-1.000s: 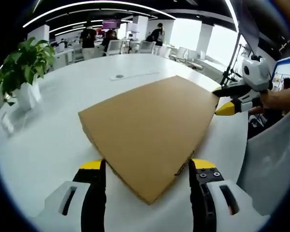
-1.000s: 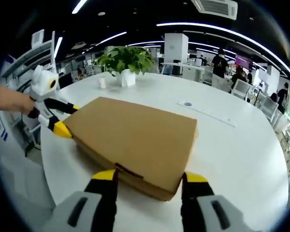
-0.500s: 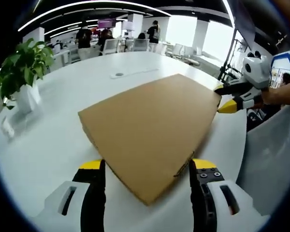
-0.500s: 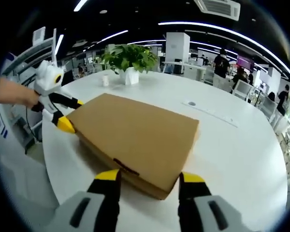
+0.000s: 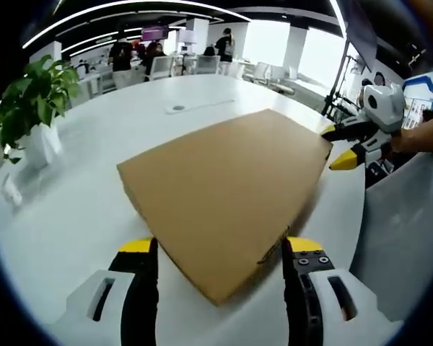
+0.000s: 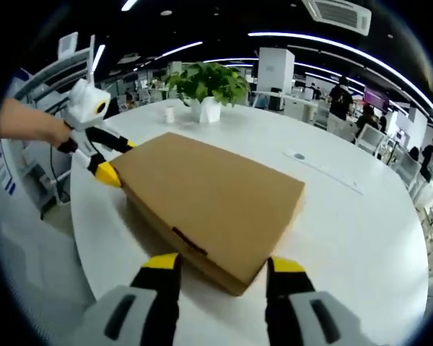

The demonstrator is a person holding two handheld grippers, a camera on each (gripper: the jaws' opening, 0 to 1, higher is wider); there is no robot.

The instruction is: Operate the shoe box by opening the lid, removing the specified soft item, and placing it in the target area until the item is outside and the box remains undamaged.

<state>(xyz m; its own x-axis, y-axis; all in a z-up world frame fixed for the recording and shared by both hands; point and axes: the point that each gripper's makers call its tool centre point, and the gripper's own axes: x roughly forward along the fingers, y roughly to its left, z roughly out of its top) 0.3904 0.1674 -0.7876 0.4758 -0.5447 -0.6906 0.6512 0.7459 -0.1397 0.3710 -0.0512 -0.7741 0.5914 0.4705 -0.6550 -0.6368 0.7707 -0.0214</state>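
A flat brown cardboard shoe box (image 5: 224, 187) lies on the white table (image 5: 79, 209) with its lid shut. My left gripper (image 5: 220, 249) is open, and the near corner of the box sits between its yellow-tipped jaws. At the opposite corner my right gripper (image 5: 337, 146), held by a hand, is open with one jaw above and one below the box edge. In the right gripper view the box (image 6: 209, 194) has a dark slot on its front side, my right gripper (image 6: 224, 263) straddles its near corner, and the left gripper (image 6: 115, 160) stands at the far left corner.
A potted green plant (image 5: 29, 101) (image 6: 209, 83) stands near the table's edge, with a small white cup (image 6: 171, 114) beside it. A round insert (image 5: 177, 111) sits in the tabletop behind the box. Desks, chairs and people fill the office background.
Both views have shifted a little with the hands. The box lies in the same place with its lid shut, and both grippers stay open at opposite corners.
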